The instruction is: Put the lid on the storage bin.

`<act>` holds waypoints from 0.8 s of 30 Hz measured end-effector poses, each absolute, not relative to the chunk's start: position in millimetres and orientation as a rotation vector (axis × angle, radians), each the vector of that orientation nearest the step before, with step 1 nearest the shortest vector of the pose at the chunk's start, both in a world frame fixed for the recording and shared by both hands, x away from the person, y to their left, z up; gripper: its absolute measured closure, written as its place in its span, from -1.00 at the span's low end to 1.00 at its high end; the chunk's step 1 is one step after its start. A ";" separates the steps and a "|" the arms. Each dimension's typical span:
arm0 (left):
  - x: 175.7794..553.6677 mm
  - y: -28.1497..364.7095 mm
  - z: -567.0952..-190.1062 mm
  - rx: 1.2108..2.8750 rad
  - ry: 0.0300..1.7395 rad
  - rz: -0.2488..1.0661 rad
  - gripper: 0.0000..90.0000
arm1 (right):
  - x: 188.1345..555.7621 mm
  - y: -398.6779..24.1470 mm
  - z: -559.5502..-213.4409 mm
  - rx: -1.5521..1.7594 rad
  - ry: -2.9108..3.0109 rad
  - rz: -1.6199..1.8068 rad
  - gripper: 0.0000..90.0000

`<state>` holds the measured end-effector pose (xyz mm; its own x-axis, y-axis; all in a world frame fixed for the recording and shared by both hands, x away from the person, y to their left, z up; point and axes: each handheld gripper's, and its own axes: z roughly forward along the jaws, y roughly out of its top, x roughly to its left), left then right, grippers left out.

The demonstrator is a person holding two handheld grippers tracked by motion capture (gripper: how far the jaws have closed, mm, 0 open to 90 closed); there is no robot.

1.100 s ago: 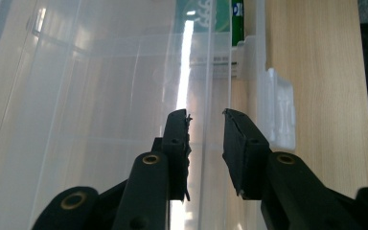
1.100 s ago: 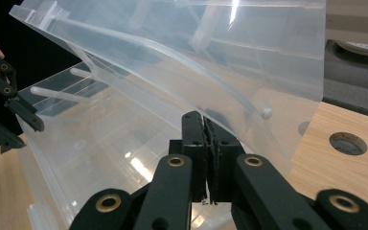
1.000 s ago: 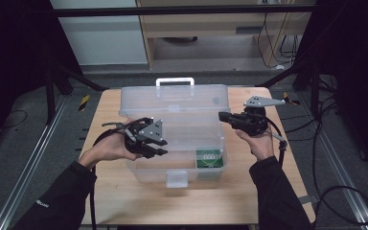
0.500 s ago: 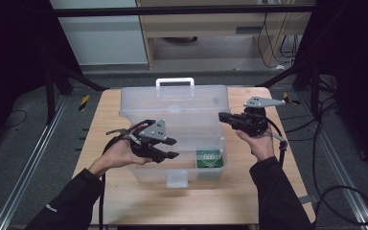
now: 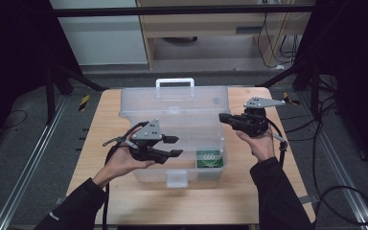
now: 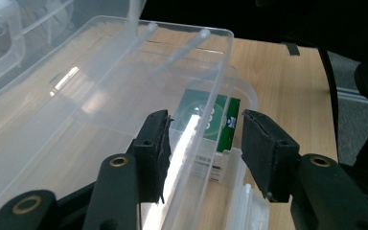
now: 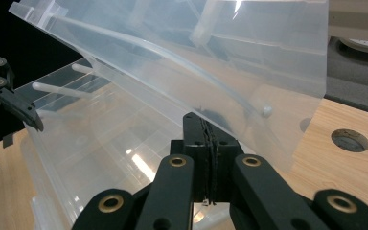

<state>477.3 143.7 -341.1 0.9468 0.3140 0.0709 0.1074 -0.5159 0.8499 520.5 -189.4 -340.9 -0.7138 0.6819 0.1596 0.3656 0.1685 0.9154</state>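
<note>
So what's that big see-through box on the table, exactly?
The clear plastic box sits on the wooden table. Its hinged lid is lifted, with a white handle at the far edge and a latch in front. A green packet lies inside. The right gripper pinches the lid's edge.

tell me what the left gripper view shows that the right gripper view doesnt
Left gripper view: the left gripper with jaws apart, which have just been opening with the clear box's front wall between them, and a green packet inside the box. Right gripper view: the right gripper with jaws shut on the edge of the raised clear lid, plus a round hole in the table. Both: the clear plastic box and the wooden table.
</note>
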 end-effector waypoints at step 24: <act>471.6 191.8 -349.6 1.872 0.583 0.389 0.54 | 519.1 -191.5 -342.6 1.011 2.179 1.545 0.99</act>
